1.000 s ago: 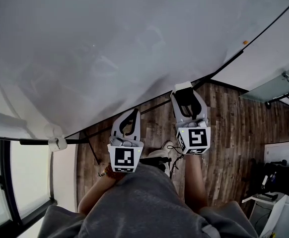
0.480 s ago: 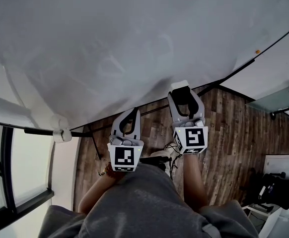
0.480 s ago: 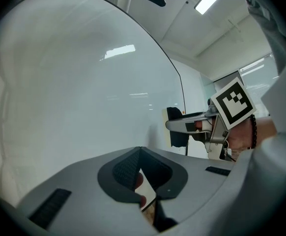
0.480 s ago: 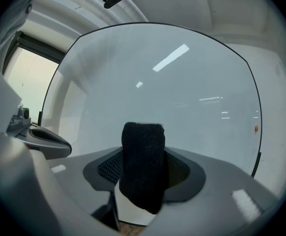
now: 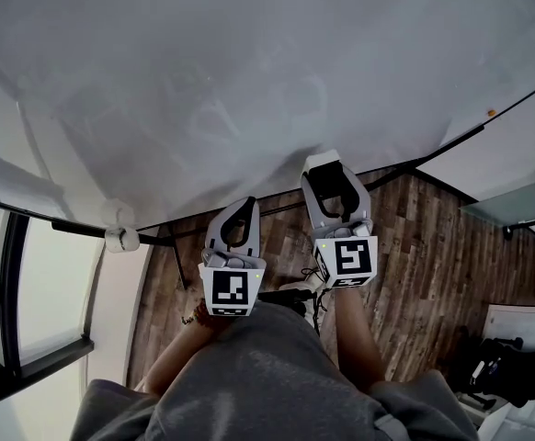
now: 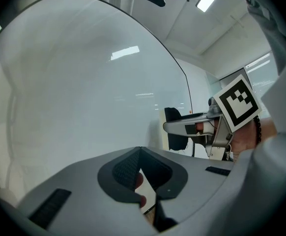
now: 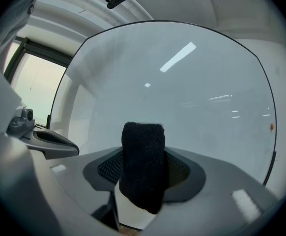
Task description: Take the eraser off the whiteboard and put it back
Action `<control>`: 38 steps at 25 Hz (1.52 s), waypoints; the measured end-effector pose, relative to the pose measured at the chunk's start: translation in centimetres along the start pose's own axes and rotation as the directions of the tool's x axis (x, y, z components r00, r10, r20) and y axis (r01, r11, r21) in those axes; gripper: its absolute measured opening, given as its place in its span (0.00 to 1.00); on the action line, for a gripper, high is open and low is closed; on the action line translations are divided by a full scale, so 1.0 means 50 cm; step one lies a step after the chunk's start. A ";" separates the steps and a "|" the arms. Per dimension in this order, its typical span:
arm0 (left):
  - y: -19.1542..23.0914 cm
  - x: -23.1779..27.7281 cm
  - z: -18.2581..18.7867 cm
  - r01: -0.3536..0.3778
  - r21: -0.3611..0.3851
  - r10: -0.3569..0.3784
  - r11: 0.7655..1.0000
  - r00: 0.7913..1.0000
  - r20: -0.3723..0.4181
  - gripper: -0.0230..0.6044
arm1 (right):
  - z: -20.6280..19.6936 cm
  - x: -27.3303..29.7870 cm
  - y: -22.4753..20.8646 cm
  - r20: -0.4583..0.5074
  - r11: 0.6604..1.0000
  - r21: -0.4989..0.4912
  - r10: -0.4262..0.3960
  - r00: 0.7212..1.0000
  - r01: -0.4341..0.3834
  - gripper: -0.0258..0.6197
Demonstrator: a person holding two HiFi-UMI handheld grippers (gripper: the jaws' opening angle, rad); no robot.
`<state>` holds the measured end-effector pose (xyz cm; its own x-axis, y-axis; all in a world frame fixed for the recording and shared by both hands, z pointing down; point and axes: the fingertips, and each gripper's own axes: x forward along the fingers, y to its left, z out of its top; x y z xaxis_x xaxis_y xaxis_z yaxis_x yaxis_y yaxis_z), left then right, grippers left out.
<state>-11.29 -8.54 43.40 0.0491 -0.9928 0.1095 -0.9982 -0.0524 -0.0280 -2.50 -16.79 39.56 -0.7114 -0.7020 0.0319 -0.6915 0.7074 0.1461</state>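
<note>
The whiteboard (image 5: 249, 72) fills the top of the head view. My right gripper (image 5: 326, 167) points at its lower part and is shut on the eraser (image 5: 325, 161), a white block with black felt. In the right gripper view the eraser (image 7: 143, 166) stands upright between the jaws, felt side toward the whiteboard (image 7: 192, 92). From the left gripper view the eraser (image 6: 173, 128) sits close to the whiteboard (image 6: 84, 92); whether it touches I cannot tell. My left gripper (image 5: 246, 206) is shut with nothing in it, to the left of the right one and lower; its tips (image 6: 140, 150) meet.
A small orange dot (image 5: 491, 113) marks the board's right edge. Below lie wooden floor (image 5: 433, 246), the board's black frame and leg, and a white roller (image 5: 117, 239) at the left. A window (image 5: 28, 301) is far left and a black bag (image 5: 511, 375) lower right.
My right gripper with the eraser has slid left along the board's lower part. The view has swung left, so the board's right edge and orange dot sit further right. The left gripper barely shifted.
</note>
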 end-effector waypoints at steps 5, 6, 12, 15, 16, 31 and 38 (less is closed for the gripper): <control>0.023 -0.009 -0.002 -0.030 -0.005 0.030 1.000 1.000 0.002 0.05 | 0.006 0.016 0.037 0.010 0.999 -0.001 0.039 0.999 -0.039 0.40; 0.025 -0.011 -0.001 -0.034 -0.006 0.034 0.999 0.999 0.002 0.05 | 0.008 0.018 0.042 0.012 0.999 -0.001 0.045 0.999 -0.045 0.40; 0.031 -0.015 0.003 -0.052 -0.007 0.052 0.999 0.999 0.002 0.05 | 0.013 0.024 0.055 0.015 0.998 0.002 0.067 0.998 -0.067 0.40; 0.034 -0.015 0.005 -0.058 -0.009 0.058 0.998 0.998 0.006 0.05 | 0.016 0.025 0.059 0.017 0.997 0.000 0.073 0.997 -0.073 0.40; 0.035 -0.015 0.006 -0.058 -0.009 0.058 0.998 0.998 0.007 0.05 | 0.017 0.025 0.062 0.018 0.997 -0.001 0.076 0.997 -0.076 0.40; 0.034 -0.006 0.003 -0.048 -0.012 0.048 0.999 0.999 0.008 0.05 | 0.018 0.034 0.071 0.017 0.996 -0.004 0.085 0.996 -0.085 0.40; 0.041 0.002 0.003 -0.049 -0.009 0.050 0.999 0.999 0.007 0.05 | 0.019 0.043 0.067 0.020 0.996 -0.009 0.085 0.996 -0.085 0.40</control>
<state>-13.32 -8.74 43.21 -0.0002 -0.9948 0.1014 -0.9997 -0.0023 -0.0248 -6.47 -15.83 39.19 -0.7702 -0.6374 0.0247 -0.6274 0.7639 0.1512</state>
